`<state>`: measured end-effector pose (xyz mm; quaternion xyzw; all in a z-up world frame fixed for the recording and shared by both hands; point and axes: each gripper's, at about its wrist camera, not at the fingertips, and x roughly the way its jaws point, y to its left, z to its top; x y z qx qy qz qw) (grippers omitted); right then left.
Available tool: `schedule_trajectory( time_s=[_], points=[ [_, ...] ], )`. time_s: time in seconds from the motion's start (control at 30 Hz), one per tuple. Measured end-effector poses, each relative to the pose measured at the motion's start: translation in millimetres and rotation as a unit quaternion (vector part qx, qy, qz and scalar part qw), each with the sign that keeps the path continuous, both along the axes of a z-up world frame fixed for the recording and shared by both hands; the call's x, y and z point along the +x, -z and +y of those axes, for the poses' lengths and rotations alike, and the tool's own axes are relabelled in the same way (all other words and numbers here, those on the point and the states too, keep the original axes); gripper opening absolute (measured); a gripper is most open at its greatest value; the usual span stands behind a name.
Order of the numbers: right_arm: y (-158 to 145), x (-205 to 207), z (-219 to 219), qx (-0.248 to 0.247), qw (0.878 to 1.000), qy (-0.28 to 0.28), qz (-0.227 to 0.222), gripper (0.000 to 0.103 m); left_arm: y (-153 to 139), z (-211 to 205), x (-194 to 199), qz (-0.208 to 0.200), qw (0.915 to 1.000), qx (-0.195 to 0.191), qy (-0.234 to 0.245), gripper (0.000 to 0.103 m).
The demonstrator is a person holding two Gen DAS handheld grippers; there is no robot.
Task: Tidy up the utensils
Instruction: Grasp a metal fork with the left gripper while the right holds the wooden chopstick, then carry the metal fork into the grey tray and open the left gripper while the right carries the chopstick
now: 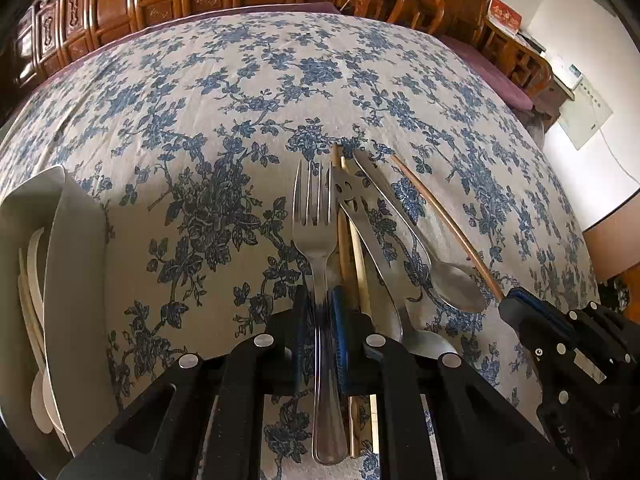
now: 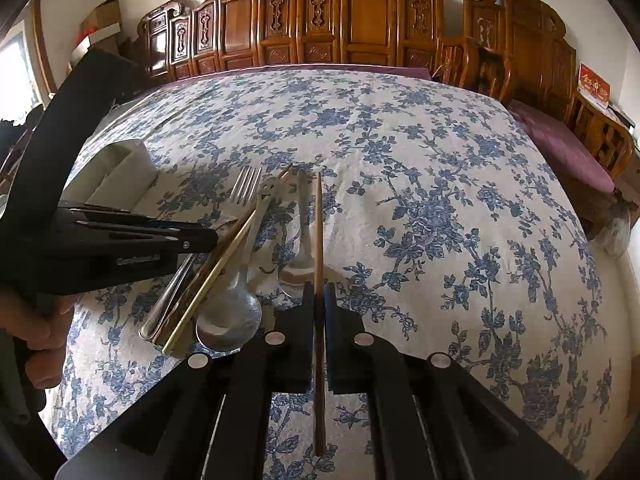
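Observation:
My left gripper (image 1: 320, 308) is shut on a steel fork (image 1: 314, 216), tines pointing away; the fork shows in the right wrist view (image 2: 244, 186). My right gripper (image 2: 319, 300) is shut on a wooden chopstick (image 2: 318, 220), also seen in the left wrist view (image 1: 440, 208). On the cloth between them lie a pair of chopsticks (image 1: 352, 248), a smiley-face utensil (image 1: 352, 200) and a steel spoon (image 1: 456, 280). In the right wrist view the pair of chopsticks (image 2: 216, 268) lies beside a spoon (image 2: 232, 316). The left gripper (image 2: 212, 236) shows there too.
A white utensil holder (image 1: 72, 280) with pale spoons inside stands at the left, also in the right wrist view (image 2: 120, 172). A blue floral tablecloth (image 2: 440, 200) covers the table. Carved wooden chairs (image 2: 360, 20) line the far edge.

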<state>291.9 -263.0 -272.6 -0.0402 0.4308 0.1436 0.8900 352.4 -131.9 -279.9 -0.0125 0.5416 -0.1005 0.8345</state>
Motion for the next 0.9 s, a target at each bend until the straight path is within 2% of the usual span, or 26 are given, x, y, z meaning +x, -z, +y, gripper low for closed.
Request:
schedule_trajectory(
  time_s=[0.1, 0.3, 0.9],
  points=[
    [1, 0, 1, 0.0, 1.0, -0.002, 0.001, 0.006, 0, 0, 1, 0.0, 1.0, -0.005, 0.002, 0.007],
    [1, 0, 1, 0.002, 1.0, -0.002, 0.003, 0.006, -3, -1, -1, -0.008, 0.9999, 0.011, 0.009, 0.006],
    [-3, -2, 10, 0.015, 1.0, -0.012, 0.005, 0.006, -46, 15, -25, -0.056, 0.9982, 0.002, 0.021, 0.006]
  ],
)
